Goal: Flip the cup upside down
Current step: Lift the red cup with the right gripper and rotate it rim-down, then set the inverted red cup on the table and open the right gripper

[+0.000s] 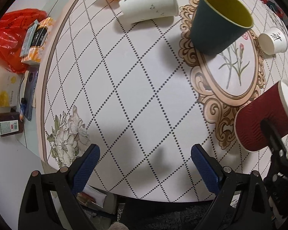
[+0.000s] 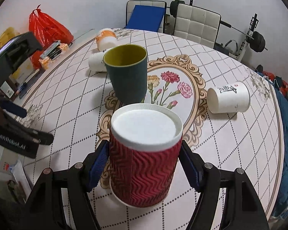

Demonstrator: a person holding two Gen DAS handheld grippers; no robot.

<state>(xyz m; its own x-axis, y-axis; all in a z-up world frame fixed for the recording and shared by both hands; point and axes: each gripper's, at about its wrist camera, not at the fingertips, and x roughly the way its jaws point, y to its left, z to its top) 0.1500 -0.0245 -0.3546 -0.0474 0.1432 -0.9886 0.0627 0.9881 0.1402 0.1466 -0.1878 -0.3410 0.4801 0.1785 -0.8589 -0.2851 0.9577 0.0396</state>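
Red cup [image 2: 144, 159] inverted, axis vertical, clamped by right gripper [image 2: 144, 164].

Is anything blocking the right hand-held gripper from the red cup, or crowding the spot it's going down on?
Nothing visible. The right hand-held gripper already has its fingers on both sides of the red ribbed cup, which is bottom-up with its rim at the tablecloth. The nearest object, the green cup, stands apart behind it.
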